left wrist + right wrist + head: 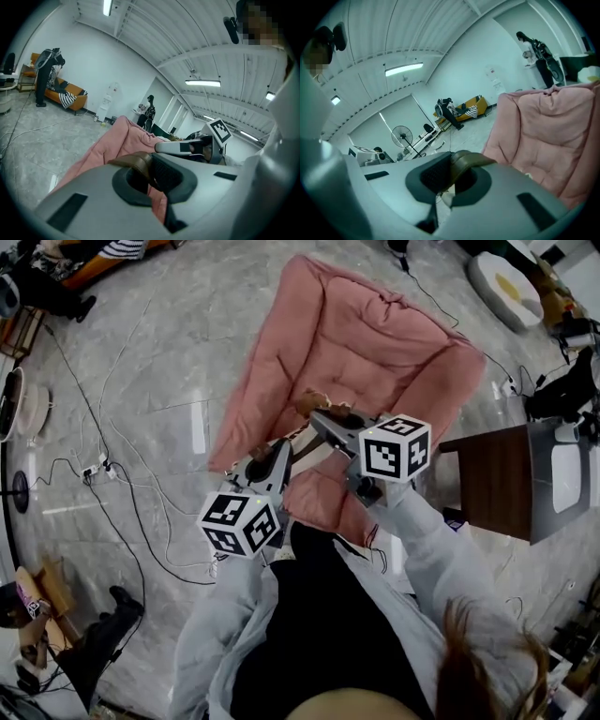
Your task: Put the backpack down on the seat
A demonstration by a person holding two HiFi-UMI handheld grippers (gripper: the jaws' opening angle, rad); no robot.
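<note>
1. Left gripper (272, 460) has its jaws clamped tight on a brown strap (136, 161). Right gripper (328, 427) pinches a second brown strap (471, 161).
2. The pink backpack (323, 498) hangs from those straps close to the person, at the front edge of the pink seat (375, 343). I can't tell whether it touches the seat.
3. The backpack is up at the seat but doesn't look set down yet. Left to do: lower it onto the cushion and release both straps.

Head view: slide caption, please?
Left tool and right tool each clamp a brown strap above the pink seat.
</note>
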